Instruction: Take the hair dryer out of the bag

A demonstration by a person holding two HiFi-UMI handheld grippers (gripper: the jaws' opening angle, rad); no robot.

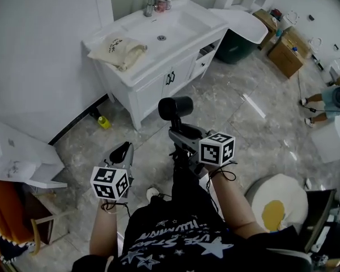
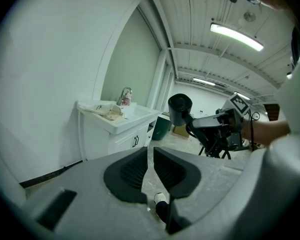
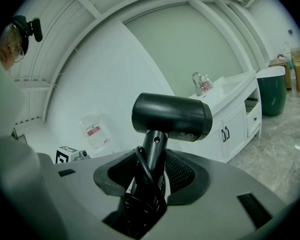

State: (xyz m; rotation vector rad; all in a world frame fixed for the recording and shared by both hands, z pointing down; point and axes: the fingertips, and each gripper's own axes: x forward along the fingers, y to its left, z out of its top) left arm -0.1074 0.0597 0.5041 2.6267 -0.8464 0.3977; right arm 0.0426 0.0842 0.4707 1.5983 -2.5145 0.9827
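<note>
A grey marble floor [image 1: 232,103] and a white desk [image 1: 150,54] with a sink fill this washroom, where a cream cloth bag [image 1: 118,50] lies slumped on the desk's near corner. The black hair dryer [image 3: 172,115] is already out of it and well apart from it, standing upright in the right gripper [image 1: 180,134], whose fingers [image 3: 184,174] are clamped on its handle with the bundled cord [image 3: 140,204] tucked in beside. The left gripper [image 1: 123,149] carries nothing, its fingers [image 2: 130,171] drawn almost together with only a slit of floor showing between them. The removal itself looks done. What seems to remain is a steady carry and a place to set the dryer down, without the top-heavy barrel tipping in the grip. Both forearms reach forward at waist height, each gripper angled slightly downward, facing the desk from across the floor.
</note>
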